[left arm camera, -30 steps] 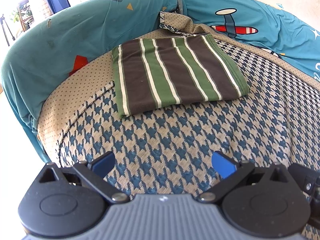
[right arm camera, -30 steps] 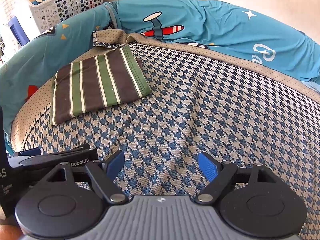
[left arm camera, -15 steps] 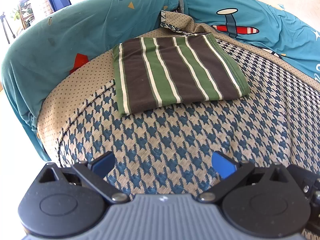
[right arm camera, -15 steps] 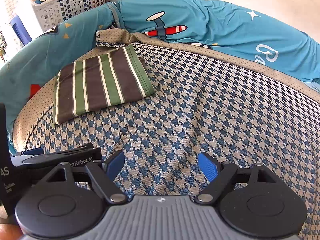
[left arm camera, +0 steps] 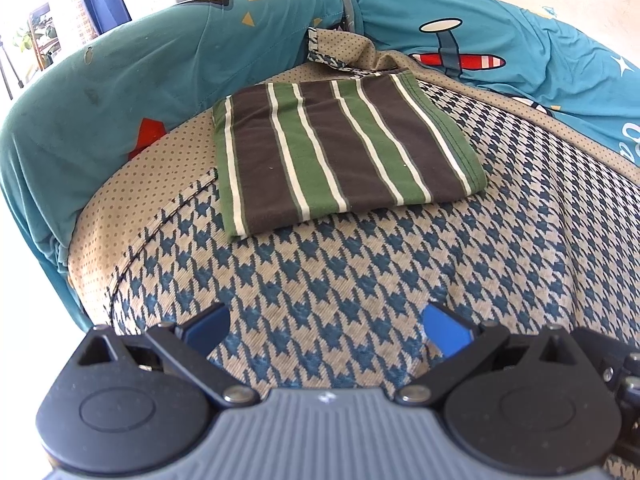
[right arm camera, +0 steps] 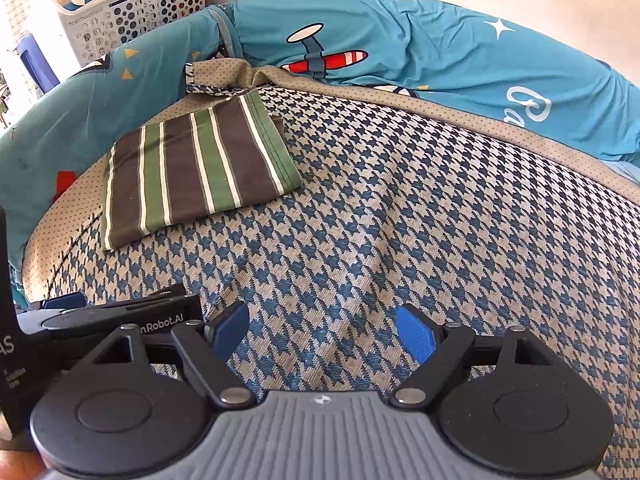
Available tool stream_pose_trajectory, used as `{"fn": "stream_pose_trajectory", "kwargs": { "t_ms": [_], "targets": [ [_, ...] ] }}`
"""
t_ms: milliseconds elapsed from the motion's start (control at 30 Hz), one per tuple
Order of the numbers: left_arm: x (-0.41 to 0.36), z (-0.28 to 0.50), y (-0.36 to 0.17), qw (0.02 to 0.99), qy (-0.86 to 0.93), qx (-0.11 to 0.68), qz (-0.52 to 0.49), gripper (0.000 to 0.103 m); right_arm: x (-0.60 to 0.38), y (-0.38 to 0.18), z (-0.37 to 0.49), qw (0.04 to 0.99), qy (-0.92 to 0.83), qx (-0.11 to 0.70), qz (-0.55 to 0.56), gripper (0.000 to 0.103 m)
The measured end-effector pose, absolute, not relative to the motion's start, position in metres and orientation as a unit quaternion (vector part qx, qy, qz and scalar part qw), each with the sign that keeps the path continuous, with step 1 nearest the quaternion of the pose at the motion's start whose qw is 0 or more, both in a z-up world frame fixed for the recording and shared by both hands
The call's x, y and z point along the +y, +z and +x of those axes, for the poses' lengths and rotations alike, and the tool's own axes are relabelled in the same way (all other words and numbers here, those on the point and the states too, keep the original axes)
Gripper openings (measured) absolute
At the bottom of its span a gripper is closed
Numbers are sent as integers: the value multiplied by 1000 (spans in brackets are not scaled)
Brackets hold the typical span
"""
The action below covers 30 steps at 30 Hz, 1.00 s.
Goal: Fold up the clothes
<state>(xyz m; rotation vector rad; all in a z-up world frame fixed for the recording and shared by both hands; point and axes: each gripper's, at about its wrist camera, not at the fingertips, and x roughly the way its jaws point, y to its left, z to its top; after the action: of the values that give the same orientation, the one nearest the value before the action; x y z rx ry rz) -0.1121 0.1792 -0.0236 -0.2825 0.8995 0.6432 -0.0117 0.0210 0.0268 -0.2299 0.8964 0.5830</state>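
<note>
Here, brown-green-white striped folded knit garment (left arm camera: 340, 152) lies flat, rectangular, at 11 o'clock on blue-beige houndstooth woven blanket (right arm camera: 400, 220). Left gripper (left arm camera: 326, 328), right gripper (right arm camera: 322, 330): jaws wide apart, empty, over blanket.

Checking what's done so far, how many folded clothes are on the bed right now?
1: the striped garment lies folded on the houndstooth cover, near its far left corner beside the teal sheet. Both grippers are open and empty. Anything outside these views is unseen.

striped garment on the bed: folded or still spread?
Folded. The striped garment lies as a compact rectangle with layered edges on the houndstooth blanket, flat, with neither gripper touching it.
</note>
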Motion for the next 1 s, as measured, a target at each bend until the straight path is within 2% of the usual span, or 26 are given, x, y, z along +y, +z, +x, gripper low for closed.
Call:
{"fn": "stream_pose_trajectory", "kwargs": {
  "t_ms": [1000],
  "targets": [
    [169,-104,-22,851,263,427,-158,103,3,18,-6,855,264,432,-111,81]
  ]
}}
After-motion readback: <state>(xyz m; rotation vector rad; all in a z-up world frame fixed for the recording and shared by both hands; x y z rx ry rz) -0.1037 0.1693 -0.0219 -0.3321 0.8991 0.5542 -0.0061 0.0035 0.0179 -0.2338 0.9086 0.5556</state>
